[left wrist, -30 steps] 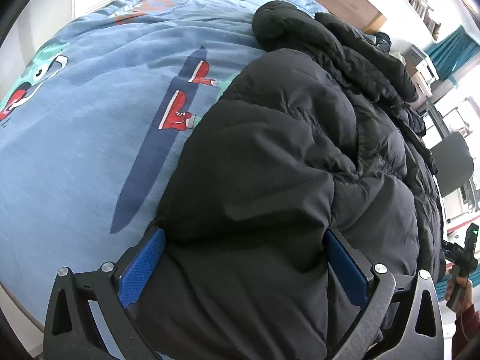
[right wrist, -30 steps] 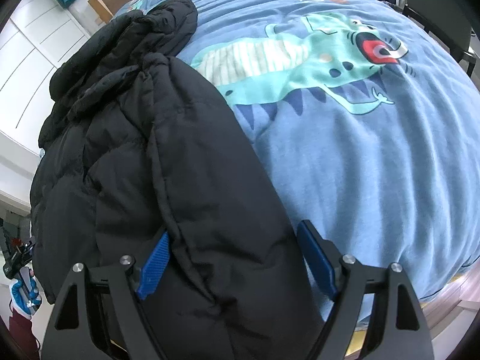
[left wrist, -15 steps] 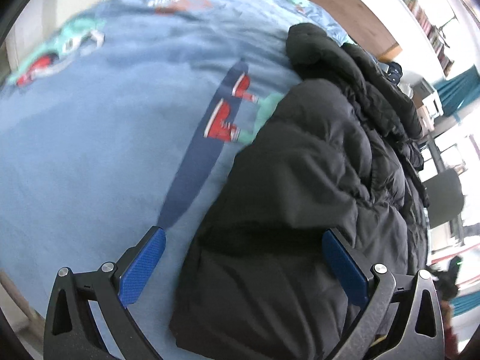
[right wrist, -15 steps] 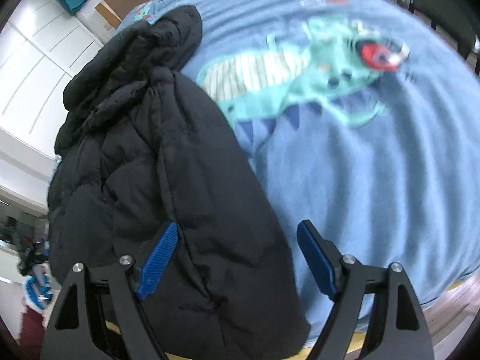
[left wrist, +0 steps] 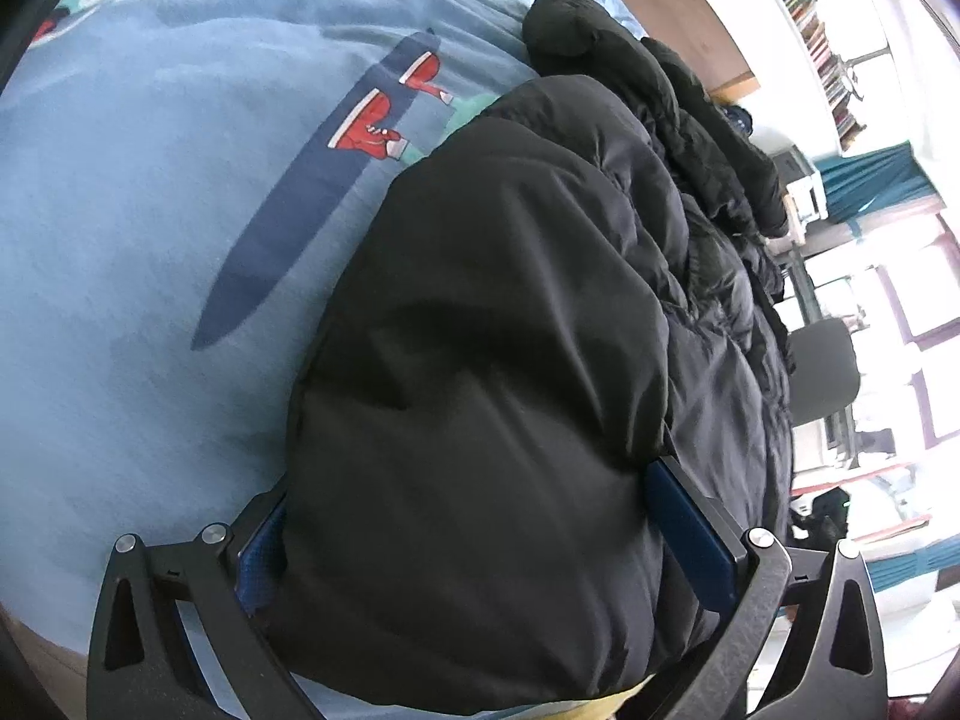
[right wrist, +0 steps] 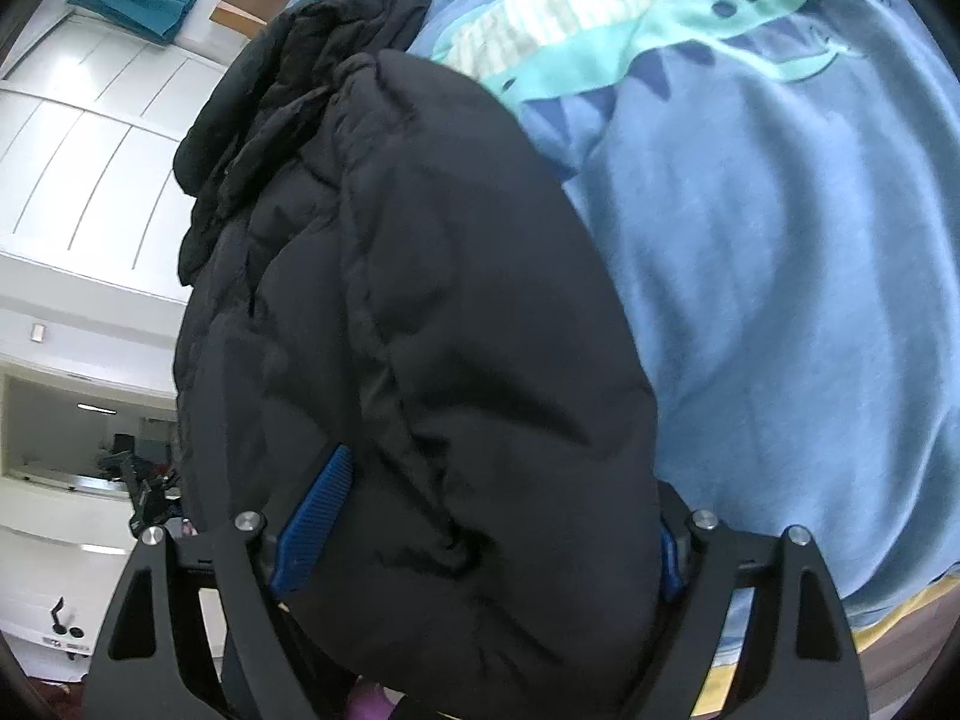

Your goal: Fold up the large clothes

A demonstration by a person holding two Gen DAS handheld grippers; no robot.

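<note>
A black puffer jacket (left wrist: 516, 324) lies lengthwise on a blue cartoon-print bed cover (left wrist: 150, 210). Its near hem bulges between the blue pads of my left gripper (left wrist: 480, 534), whose jaws stand wide apart around the fabric. In the right wrist view the same jacket (right wrist: 420, 312) fills the gap of my right gripper (right wrist: 486, 516), jaws also wide apart, the right pad mostly hidden by cloth. The jacket's hood end lies far from both grippers.
The bed cover (right wrist: 780, 240) spreads to the side of the jacket. A wooden headboard (left wrist: 660, 6), a bookshelf and a grey chair (left wrist: 822, 366) stand beyond the bed. White cabinets (right wrist: 78, 150) show in the right wrist view. The bed's near edge lies just under both grippers.
Both grippers pulled back off the hem half a second ago, then pushed forward again, so the jacket's hem now sits deep between each pair of pads. Jaws stay wide.
</note>
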